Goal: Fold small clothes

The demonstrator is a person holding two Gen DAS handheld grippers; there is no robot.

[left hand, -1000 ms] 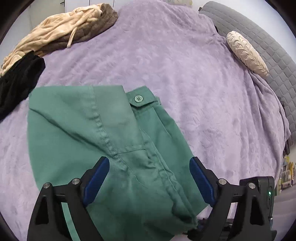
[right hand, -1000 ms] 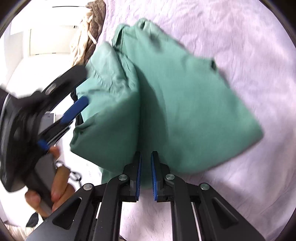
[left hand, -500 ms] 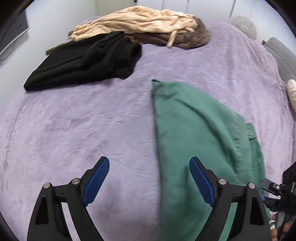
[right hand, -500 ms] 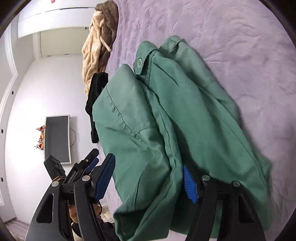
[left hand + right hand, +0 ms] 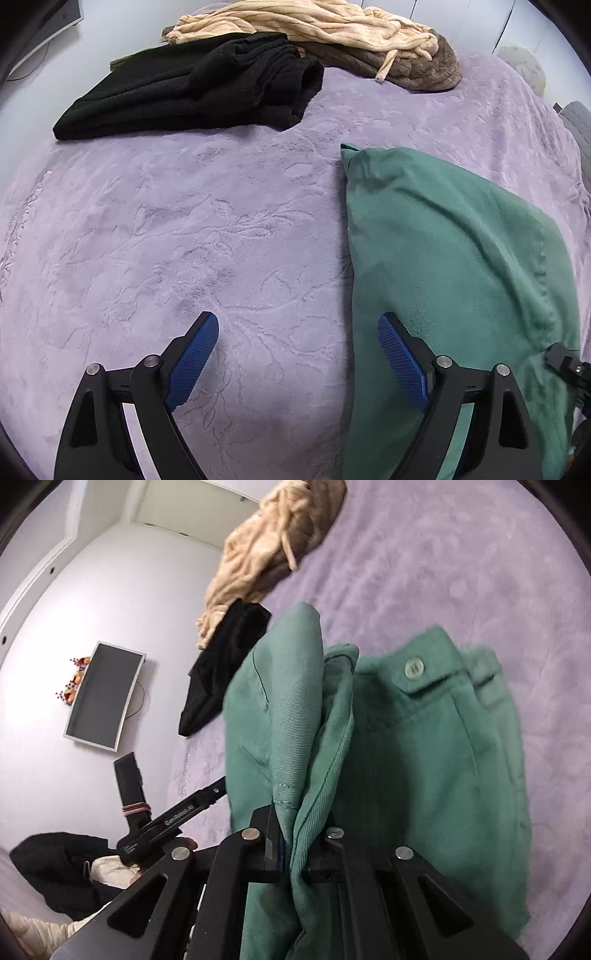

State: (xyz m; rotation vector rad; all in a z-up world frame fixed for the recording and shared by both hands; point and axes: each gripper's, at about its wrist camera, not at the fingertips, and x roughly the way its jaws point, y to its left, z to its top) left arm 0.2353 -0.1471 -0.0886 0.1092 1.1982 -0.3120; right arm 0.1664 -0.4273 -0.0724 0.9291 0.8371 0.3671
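Observation:
The green shorts (image 5: 454, 266) lie folded on the purple bedspread (image 5: 184, 229), at the right in the left wrist view. My left gripper (image 5: 299, 354) is open and empty, low over bare bedspread just left of the shorts' edge. In the right wrist view my right gripper (image 5: 295, 845) is shut on a bunched fold of the green shorts (image 5: 424, 760), whose buttoned waistband tab (image 5: 413, 668) lies further away. The left gripper's body (image 5: 173, 819) shows at the lower left there.
A folded black garment (image 5: 192, 85) and a heap of beige and brown clothes (image 5: 332, 33) lie at the far edge of the bed. A wall-mounted screen (image 5: 103, 698) and a dark jacket (image 5: 55, 871) show off the bed in the right wrist view.
My right gripper opened around the shorts' folded edge, then shut on it. My left gripper swung left off the shorts and now hovers over bare bedspread, still open.

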